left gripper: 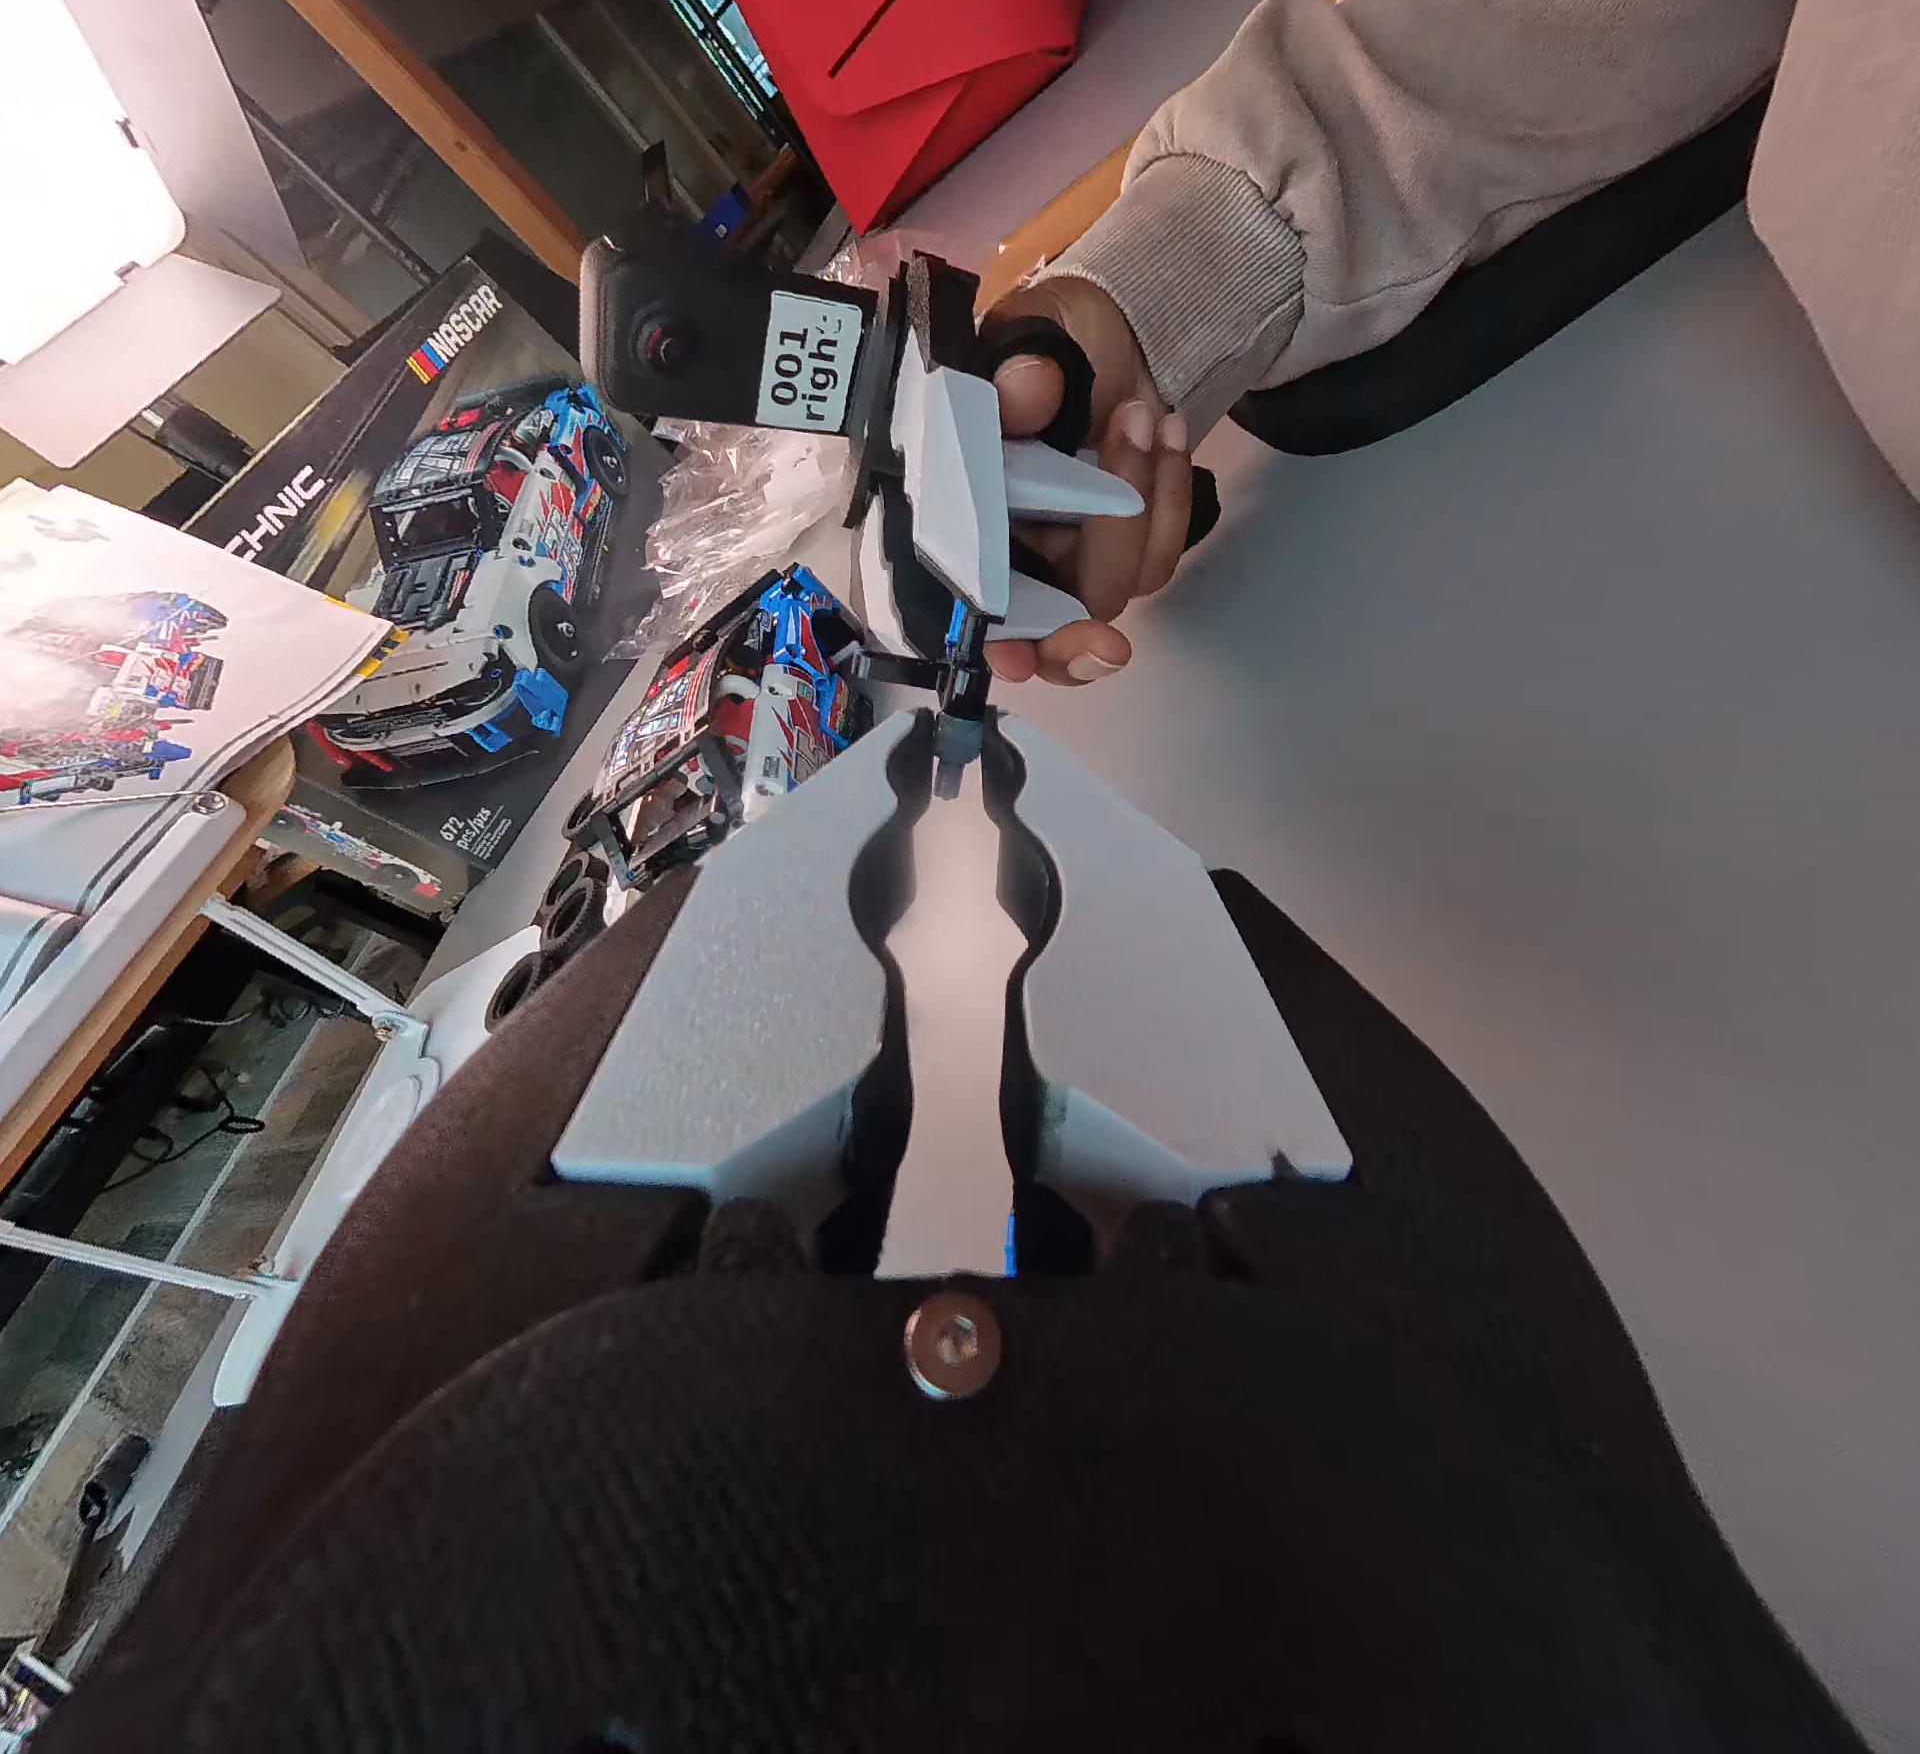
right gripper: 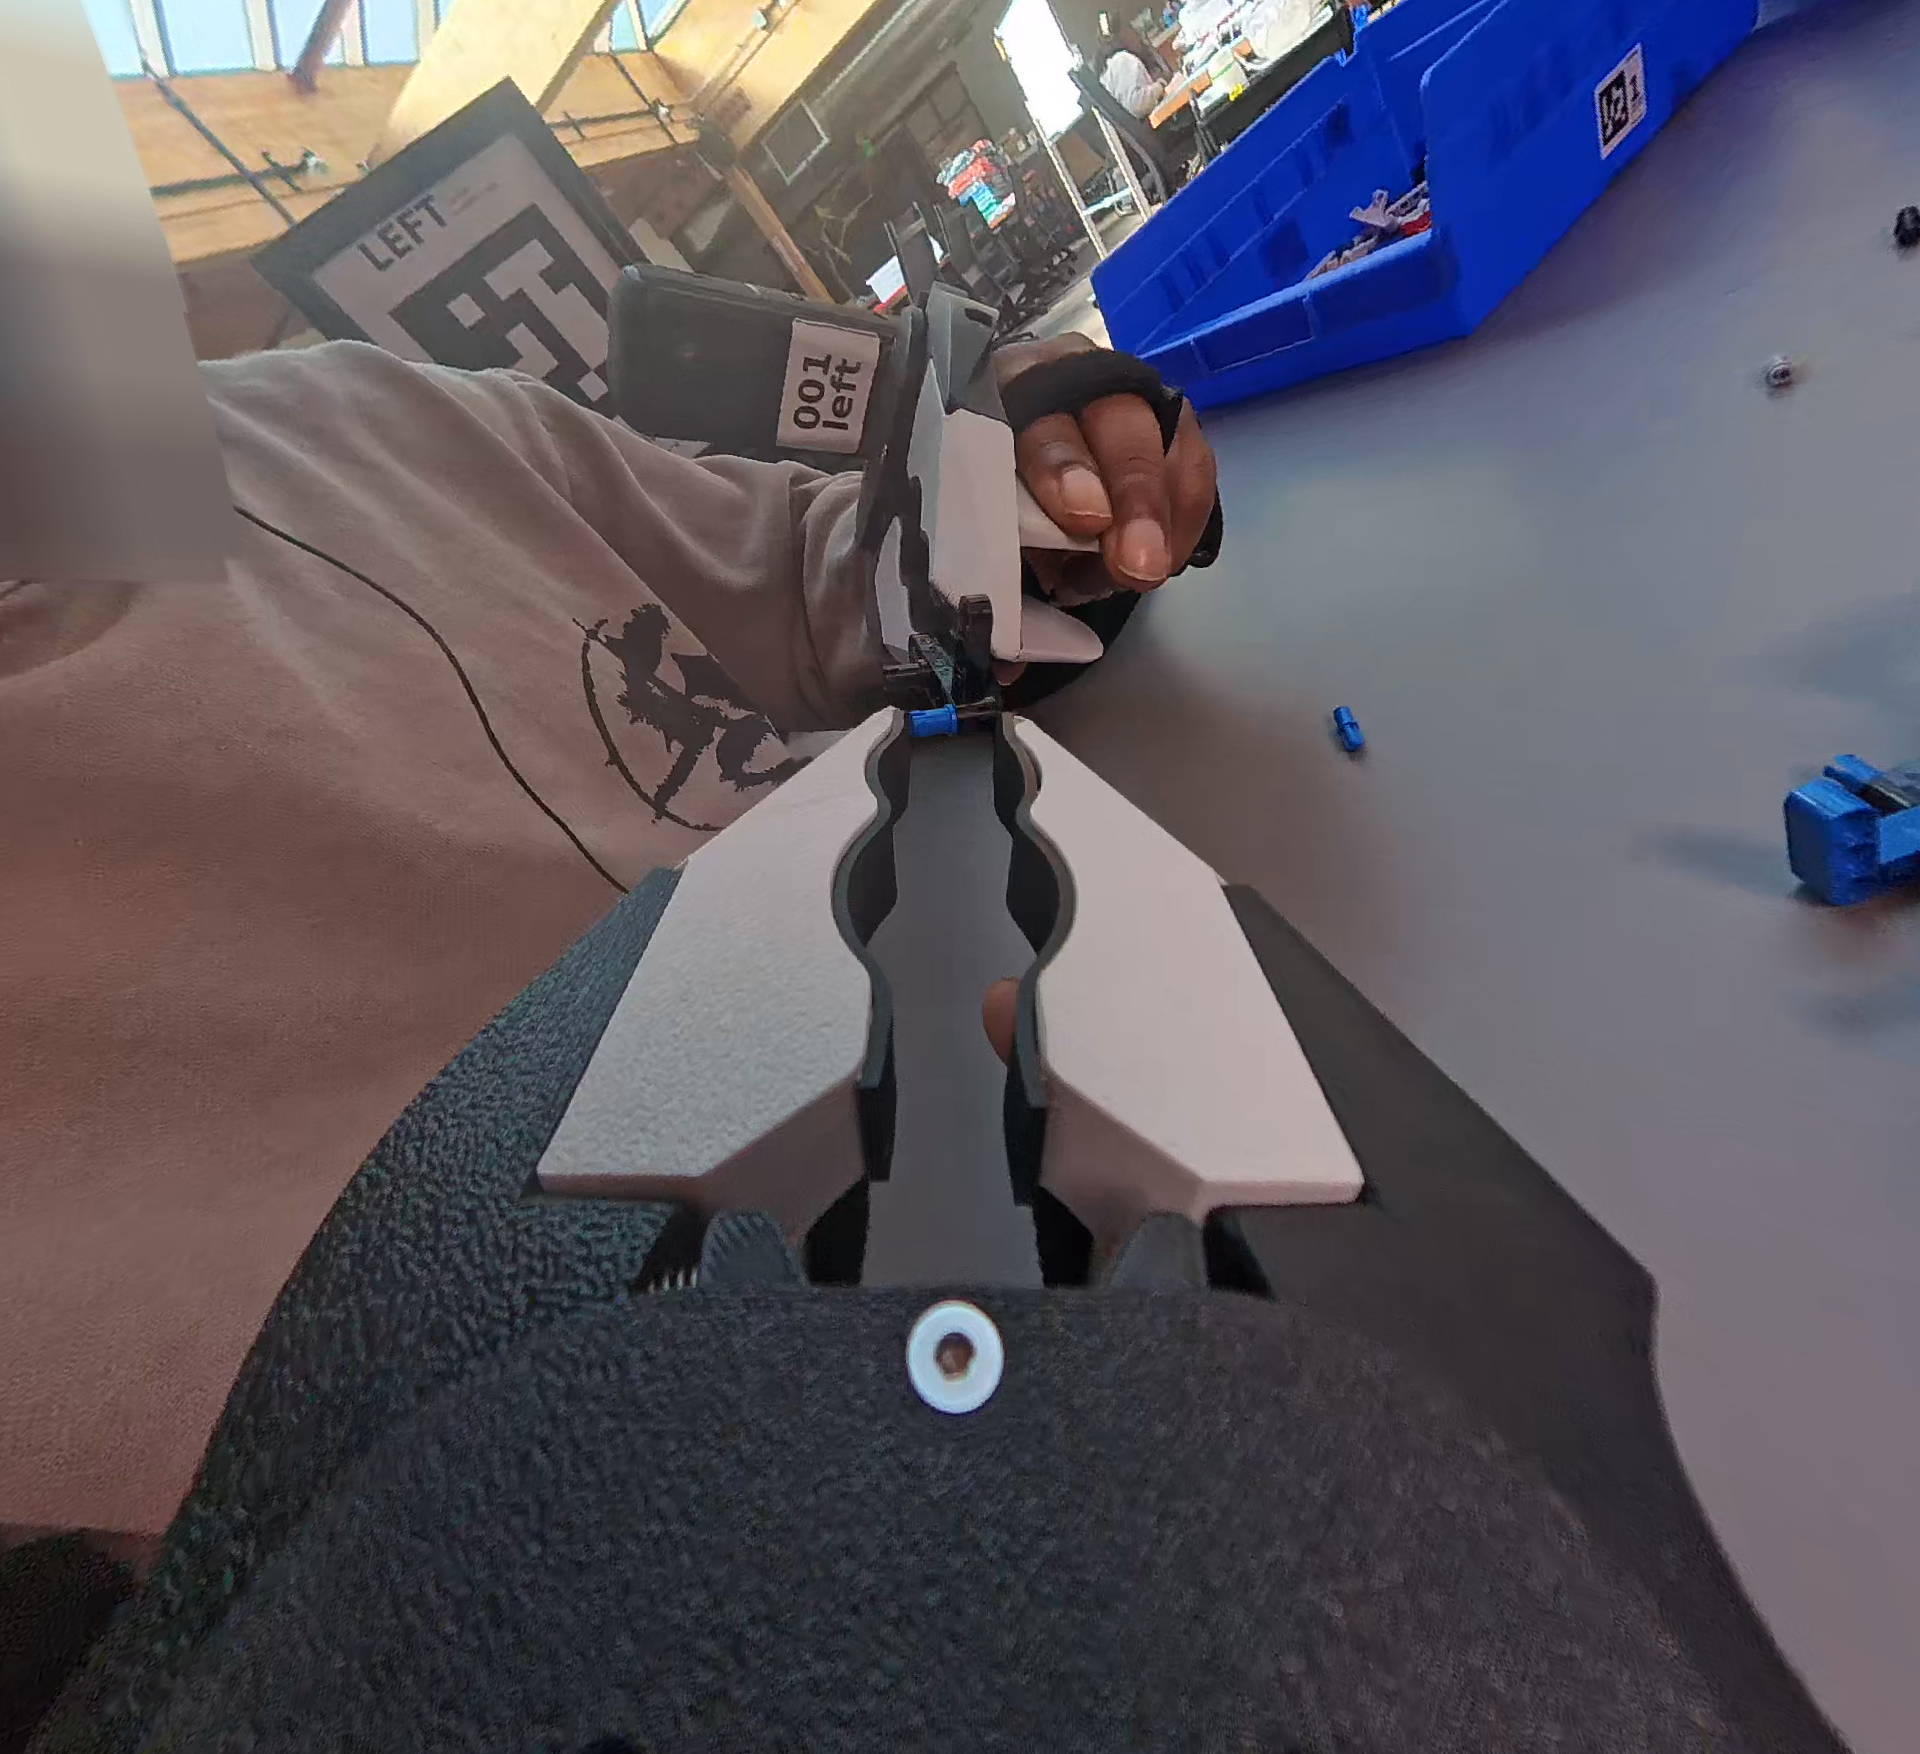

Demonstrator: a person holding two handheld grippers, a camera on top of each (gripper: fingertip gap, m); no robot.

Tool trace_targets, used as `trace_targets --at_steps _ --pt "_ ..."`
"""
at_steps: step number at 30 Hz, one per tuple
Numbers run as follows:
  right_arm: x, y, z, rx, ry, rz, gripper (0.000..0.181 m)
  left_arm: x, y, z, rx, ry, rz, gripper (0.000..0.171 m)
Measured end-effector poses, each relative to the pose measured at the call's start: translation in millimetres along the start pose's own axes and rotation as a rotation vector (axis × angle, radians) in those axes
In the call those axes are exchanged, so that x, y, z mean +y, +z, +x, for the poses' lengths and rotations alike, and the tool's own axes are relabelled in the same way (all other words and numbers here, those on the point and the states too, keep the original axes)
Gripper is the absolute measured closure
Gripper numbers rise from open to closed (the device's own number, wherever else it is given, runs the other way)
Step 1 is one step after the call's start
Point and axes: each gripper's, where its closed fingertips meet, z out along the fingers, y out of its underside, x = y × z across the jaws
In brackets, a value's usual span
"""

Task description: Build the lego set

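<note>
Lego pieces meet at the centre of both views: a small black Technic assembly (right gripper: 940,655) of short beams sits where the two tools come tip to tip, above the pale grey desk (left gripper: 1507,821). In the right wrist view, the right tool (right gripper: 951,722) is clenched on a small blue pin (right gripper: 932,720) at its fingertips, the pin touching the underside of the black assembly. In the left wrist view, the left tool (left gripper: 954,733) is clamped on a short grey peg-like piece (left gripper: 954,746), which touches the same black assembly (left gripper: 951,665) held against the right tool's tips.

Outward, at right of the right wrist view, a loose blue pin (right gripper: 1348,730) lies on the desk, a chunky blue brick cluster (right gripper: 1855,842) sits at the right edge, and blue plastic sorting trays (right gripper: 1455,177) fill the upper right. At left centre of the left wrist view stand a partly built red, white and blue race car model (left gripper: 727,717), the black set box (left gripper: 447,582), an open instruction booklet (left gripper: 135,644), crumpled clear bags (left gripper: 727,499), and, at top centre, a red folded carton (left gripper: 904,11)
</note>
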Motion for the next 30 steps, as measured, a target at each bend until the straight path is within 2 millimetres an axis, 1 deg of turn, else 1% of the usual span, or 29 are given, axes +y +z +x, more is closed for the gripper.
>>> trace_targets --at_steps 3,8,11,13,16,20,23,25,27,29,30 --pt "2 -1 2 0.005 0.027 -0.005 0.168 2 1 0 0.016 -0.032 -0.009 0.165" --pt "-4 -2 9 0.040 0.036 0.035 0.168 5 -2 -8 -0.002 -0.097 0.004 0.165" --pt "-10 -4 10 0.063 0.011 0.066 0.164 10 -6 -21 -0.056 -0.112 0.000 0.165" --pt "-14 -6 14 0.098 -0.003 0.082 0.162 19 -10 -32 -0.098 -0.123 -0.024 0.166" --pt "-13 -7 20 0.155 -0.043 0.066 0.162 34 -16 -46 -0.140 -0.140 -0.051 0.165" --pt "-4 -2 32 0.262 -0.112 -0.003 0.163 42 -22 -57 -0.164 -0.204 -0.031 0.166" --pt "5 4 39 0.343 -0.175 -0.080 0.164 45 -24 -60 -0.174 -0.216 -0.029 0.166" --pt "17 9 44 0.400 -0.215 -0.176 0.165 48 -24 -61 -0.180 -0.215 -0.040 0.166" --pt "34 14 49 0.469 -0.247 -0.310 0.167 53 -23 -62 -0.189 -0.217 -0.057 0.166" --pt "55 21 49 0.504 -0.267 -0.466 0.166 58 -23 -63 -0.200 -0.217 -0.078 0.166" --pt "61 25 48 0.525 -0.287 -0.519 0.165 60 -23 -64 -0.208 -0.217 -0.088 0.166"
